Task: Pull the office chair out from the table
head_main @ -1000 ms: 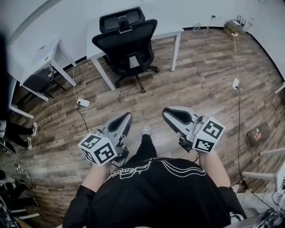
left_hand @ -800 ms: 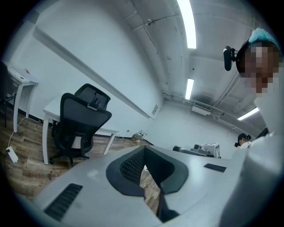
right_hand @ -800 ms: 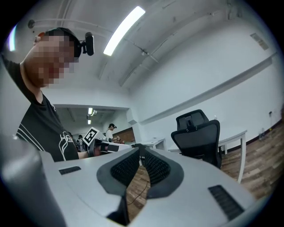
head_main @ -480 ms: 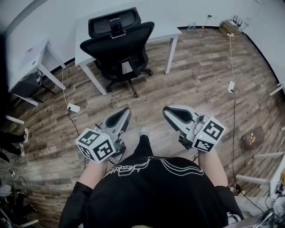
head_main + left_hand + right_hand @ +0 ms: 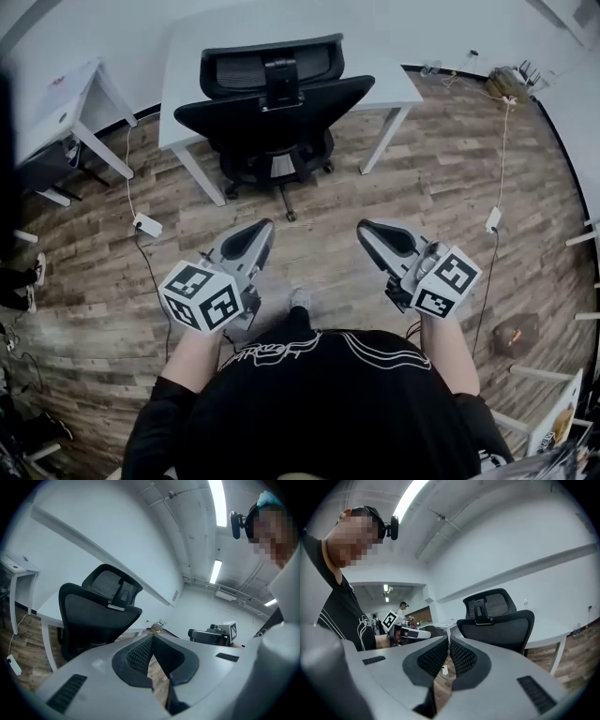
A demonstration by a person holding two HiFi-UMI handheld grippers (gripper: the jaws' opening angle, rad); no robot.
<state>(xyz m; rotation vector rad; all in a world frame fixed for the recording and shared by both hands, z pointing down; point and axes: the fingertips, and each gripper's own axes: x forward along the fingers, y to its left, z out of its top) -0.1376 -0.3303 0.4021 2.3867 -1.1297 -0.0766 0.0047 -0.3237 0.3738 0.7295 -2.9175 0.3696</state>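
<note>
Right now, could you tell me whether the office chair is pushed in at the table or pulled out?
Pushed in: the office chair sits with its backrest at the white table's edge, seat tucked beneath.

The head view looks steeply down from above the left gripper (image 5: pixel 257 232) and right gripper (image 5: pixel 368 232). Each gripper view sits close behind its own jaws, facing nearly level; all three share the black mesh-backed office chair (image 5: pixel 272 108) ahead.

the office chair (image 5: pixel 272 117) stands pushed in under the counter (image 5: pixel 192 52), ahead of the left tool (image 5: pixel 263 228) and right tool (image 5: pixel 365 229), well apart from both.
</note>
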